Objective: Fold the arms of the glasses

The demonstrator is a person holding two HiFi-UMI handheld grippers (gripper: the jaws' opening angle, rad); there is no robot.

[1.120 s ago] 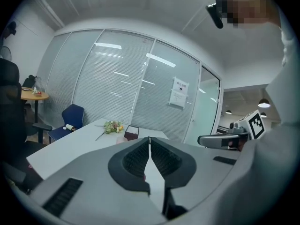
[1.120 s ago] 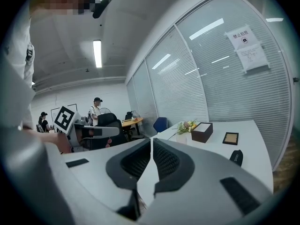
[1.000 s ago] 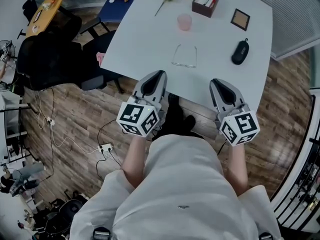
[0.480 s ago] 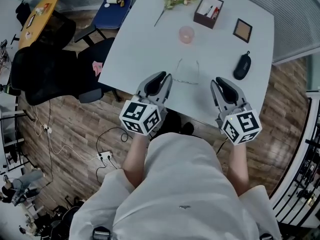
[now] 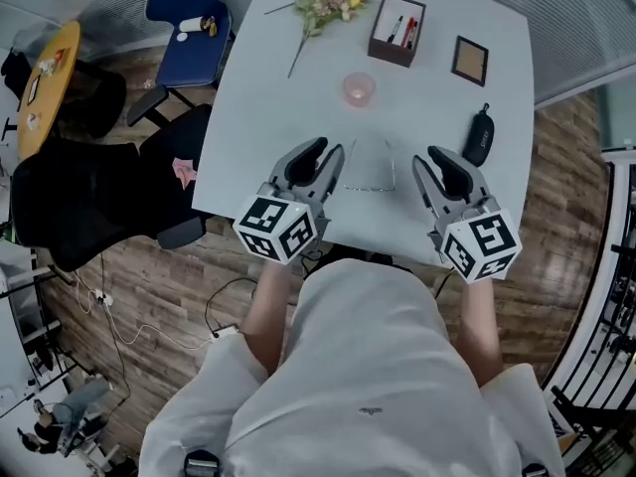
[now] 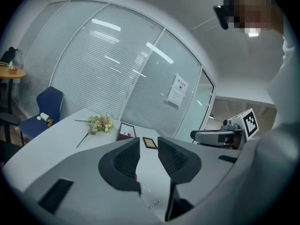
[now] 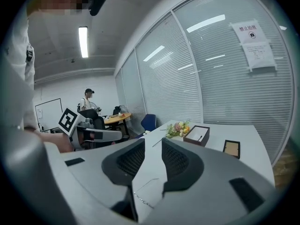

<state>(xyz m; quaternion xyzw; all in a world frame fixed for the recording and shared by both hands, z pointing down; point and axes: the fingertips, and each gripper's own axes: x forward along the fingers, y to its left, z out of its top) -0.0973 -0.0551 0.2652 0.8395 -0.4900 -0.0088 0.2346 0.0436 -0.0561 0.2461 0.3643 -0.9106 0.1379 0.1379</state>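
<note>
The glasses (image 5: 369, 167) lie flat on the pale counter (image 5: 268, 97), close to its near edge. Their arms are spread open and point toward the far side, with the thin wire front turned toward the person. They sit between the two claws, and neither claw touches them.

The left claw (image 5: 323, 153) hovers just to the left of the frame, and the right claw (image 5: 437, 163) hovers just to the right. Both reach in over the near edge.

In the left gripper view, the left claw (image 6: 148, 142) has its jaws partway apart, having just been opening. Nothing is between them, and the glasses (image 6: 147, 197) show low in the gap, on the counter below the pads. The right gripper view shows much the same (a fair mirror of it). The right claw (image 7: 153, 142) is narrowly parted and has also just been opening. It is empty, and the glasses (image 7: 146, 191) lie beneath and slightly to its left.

Farther out from the glasses:
- A pink cup (image 5: 359, 88) stands just beyond them.
- A black glasses case (image 5: 480, 135) lies off to the right.
- A small picture frame (image 5: 470, 60) sits beyond the case.
- A dark box with pens (image 5: 397, 30) is at the far side.
- A spray of flowers (image 5: 323, 3) is to the left of the box.
- A blue chair (image 5: 184, 18) stands off the counter's far left corner.
</note>
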